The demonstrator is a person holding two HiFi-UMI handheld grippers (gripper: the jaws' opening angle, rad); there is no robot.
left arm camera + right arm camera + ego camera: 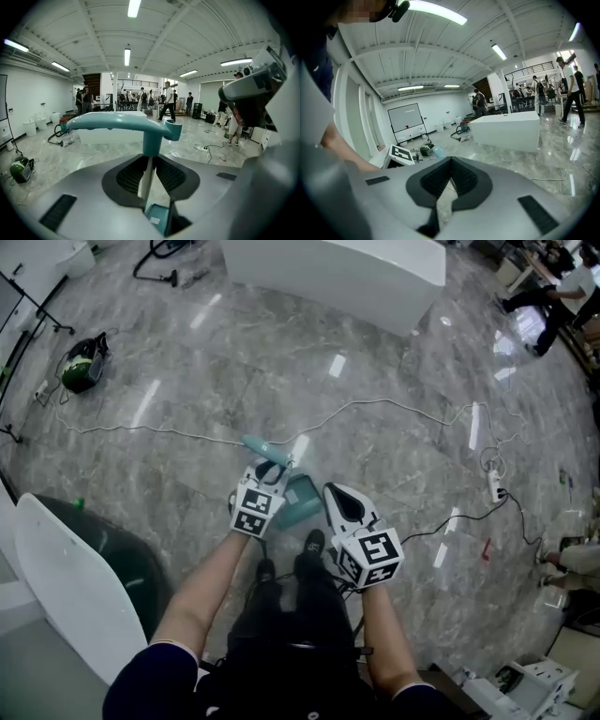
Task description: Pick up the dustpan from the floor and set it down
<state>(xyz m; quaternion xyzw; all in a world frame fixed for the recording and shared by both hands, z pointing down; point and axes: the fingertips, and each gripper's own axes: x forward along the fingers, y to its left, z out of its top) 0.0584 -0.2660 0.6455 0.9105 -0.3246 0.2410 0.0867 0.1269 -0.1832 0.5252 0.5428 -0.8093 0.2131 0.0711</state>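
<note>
Forearms reach down and forward in the head view, side by side above the person's shoes [313,546]. The left gripper [272,468] points away over the grey marble floor [187,381]. The teal dustpan [302,502] is just under and ahead of it, in the floor's open middle. Whether the pan touches the floor cannot be told. The right gripper [337,495] hangs just right of the pan, apart from it. A white cable [375,404] crosses the floor beyond, and a white block [337,268] stands toward the far edge.

In the left gripper view the jaws are clenched on the dustpan's thin upright stem [146,174], with the teal handle [117,122] lying crosswise above them. A small pale label [154,220] on the pan below is too small to read.

In the right gripper view the pads [437,178] meet at their tips with nothing between them. Bare floor stretches ahead to the white block.
</note>
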